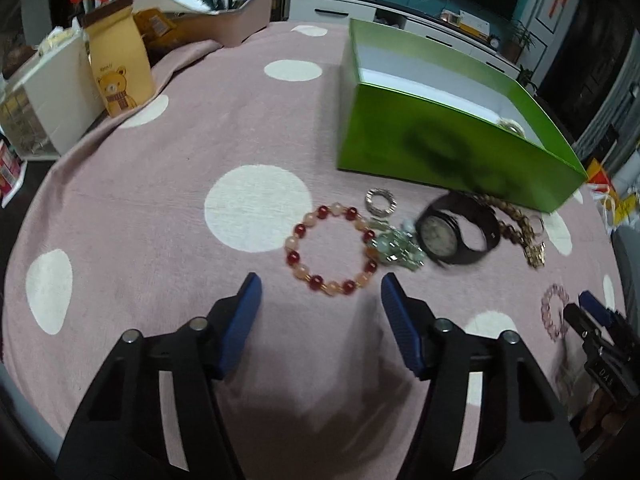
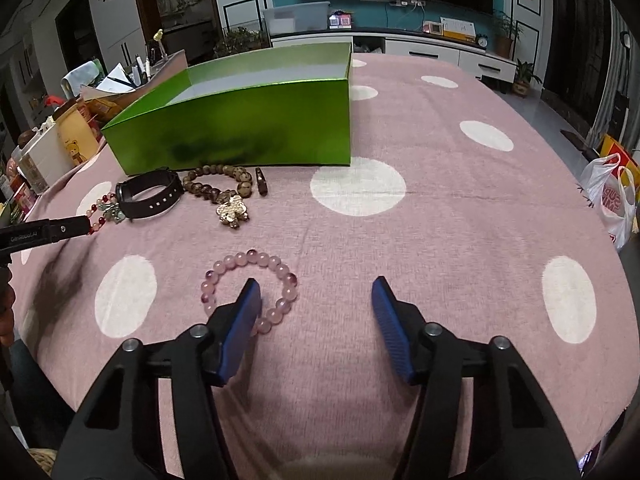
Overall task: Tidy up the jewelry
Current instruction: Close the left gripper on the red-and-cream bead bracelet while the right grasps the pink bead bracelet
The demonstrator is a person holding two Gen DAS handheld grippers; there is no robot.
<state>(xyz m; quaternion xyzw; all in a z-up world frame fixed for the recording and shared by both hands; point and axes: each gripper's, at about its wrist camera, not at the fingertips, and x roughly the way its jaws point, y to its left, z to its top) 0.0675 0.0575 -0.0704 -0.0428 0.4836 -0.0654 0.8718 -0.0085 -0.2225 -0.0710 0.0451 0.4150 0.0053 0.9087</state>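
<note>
A red and peach bead bracelet [image 1: 332,244] lies on the pink dotted cloth. Its near edge sits just between the fingertips of my open left gripper [image 1: 320,284], and the pads do not touch it. Beside it are a green charm [image 1: 400,250], a silver ring [image 1: 380,202] and a black watch [image 1: 460,232]. My right gripper [image 2: 316,282] is open over a pale pink bead bracelet [image 2: 240,260]; its left finger covers part of the ring. Behind stands an open green box [image 2: 248,128] with a pale piece [image 1: 512,124] inside. A brown bead bracelet [image 2: 224,184] and a gold flower piece [image 2: 232,208] lie near it.
A bear-print paper bag [image 1: 120,68], a white box [image 1: 48,92] and a pink bin of papers [image 1: 240,12] crowd the far left of the table. A white plastic bag [image 2: 612,200] sits on the floor past the table's right edge. A TV cabinet stands behind the table.
</note>
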